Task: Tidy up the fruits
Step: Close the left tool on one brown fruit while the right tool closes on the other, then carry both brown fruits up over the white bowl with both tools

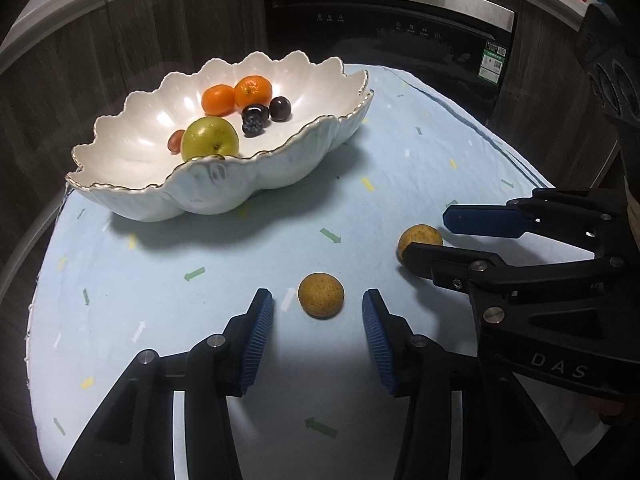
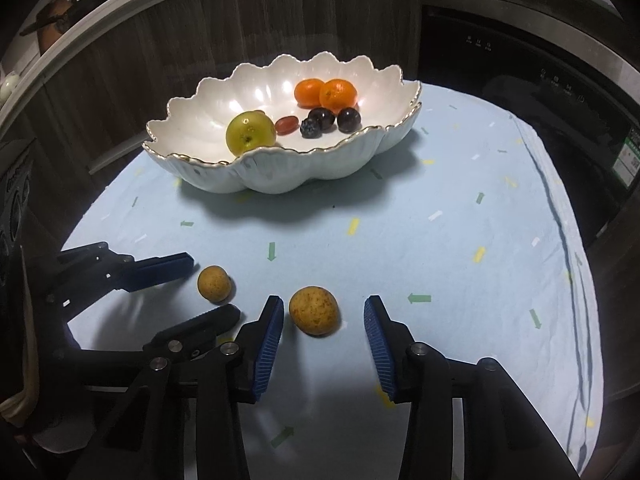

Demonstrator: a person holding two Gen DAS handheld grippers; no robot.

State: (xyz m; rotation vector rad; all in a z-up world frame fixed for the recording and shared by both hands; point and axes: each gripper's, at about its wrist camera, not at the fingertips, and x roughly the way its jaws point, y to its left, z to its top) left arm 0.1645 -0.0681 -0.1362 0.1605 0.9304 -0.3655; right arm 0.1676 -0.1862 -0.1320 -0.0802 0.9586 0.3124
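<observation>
Two round, speckled yellow-brown fruits lie on the pale blue cloth (image 1: 240, 264) with small arrow marks that covers the bench, each framed by its own tool. The left hand-held gripper (image 1: 318, 312) has its blue ribbed pads on either side of the nearer brown fruit (image 1: 321, 295), with a gap showing on both sides, so the jaws are spread and not pressing it. The right hand-held gripper (image 2: 324, 314) likewise straddles the other brown fruit (image 2: 314, 310); this fruit sits closer to the left pad, yet neither pad visibly touches it. In the left wrist view the right tool reaches in from the right edge, one black finger crossing in front of its fruit (image 1: 420, 240). Further back on the cloth stands a white scalloped ceramic bowl with a gold rim (image 2: 328, 168). Inside it rest a yellow-green apple (image 2: 251, 133), two orange mandarins (image 2: 338, 94) side by side, a small red oblong fruit (image 2: 287, 124), and three dark purple round fruits (image 2: 348, 119) clustered near the mandarins. Behind the bench runs dark wood panelling and a black appliance front (image 1: 400, 32) with small white symbols.
</observation>
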